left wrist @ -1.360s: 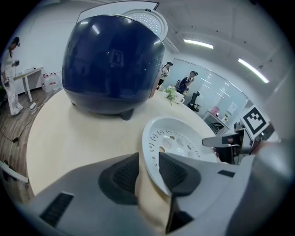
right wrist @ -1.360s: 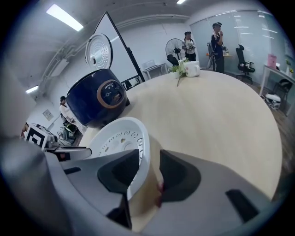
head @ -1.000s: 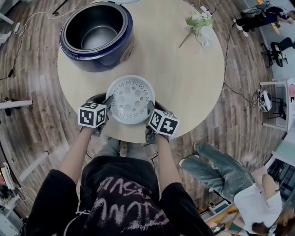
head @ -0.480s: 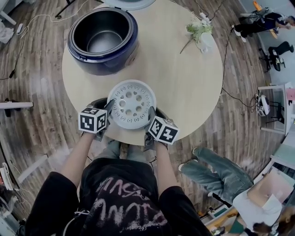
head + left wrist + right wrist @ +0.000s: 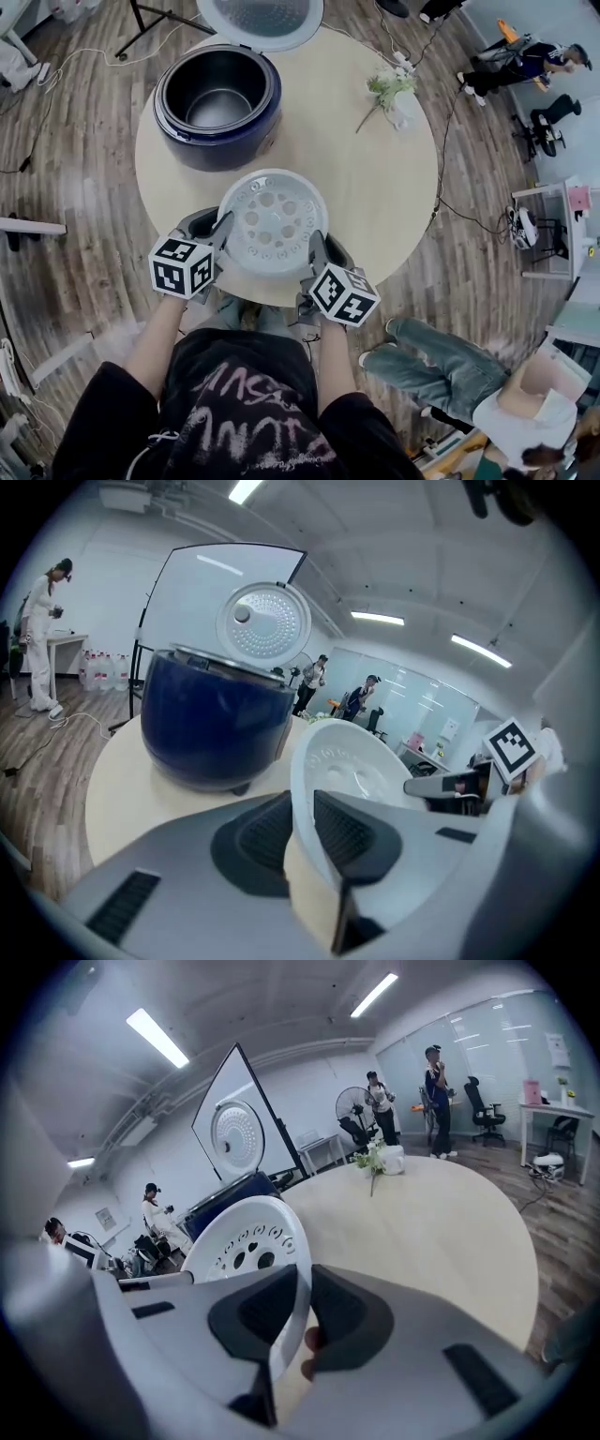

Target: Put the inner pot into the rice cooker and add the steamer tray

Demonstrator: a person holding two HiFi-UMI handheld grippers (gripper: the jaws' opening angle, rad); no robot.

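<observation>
The white perforated steamer tray [image 5: 272, 222] hangs above the near edge of the round table [image 5: 375, 187], held by its rim from both sides. My left gripper [image 5: 223, 231] is shut on the tray's left rim, and my right gripper [image 5: 316, 247] is shut on its right rim. Both pairs of jaws have just been closing with the rim between them. The left gripper view shows the rim of the steamer tray [image 5: 347, 761] pinched in the left gripper [image 5: 300, 803]; the right gripper view shows the same for the steamer tray [image 5: 246, 1241] in the right gripper [image 5: 303, 1283]. The blue rice cooker [image 5: 217, 103] stands beyond, lid [image 5: 260, 19] up, the metal inner pot [image 5: 216, 94] inside.
A small vase of flowers [image 5: 394, 92] stands at the table's far right. Cables run across the wooden floor. A person sits on the floor [image 5: 441, 361] at the lower right, and other people stand farther off.
Both grippers have risen with the steamer tray, which left the tabletop and now looks larger and nearer the cooker.
</observation>
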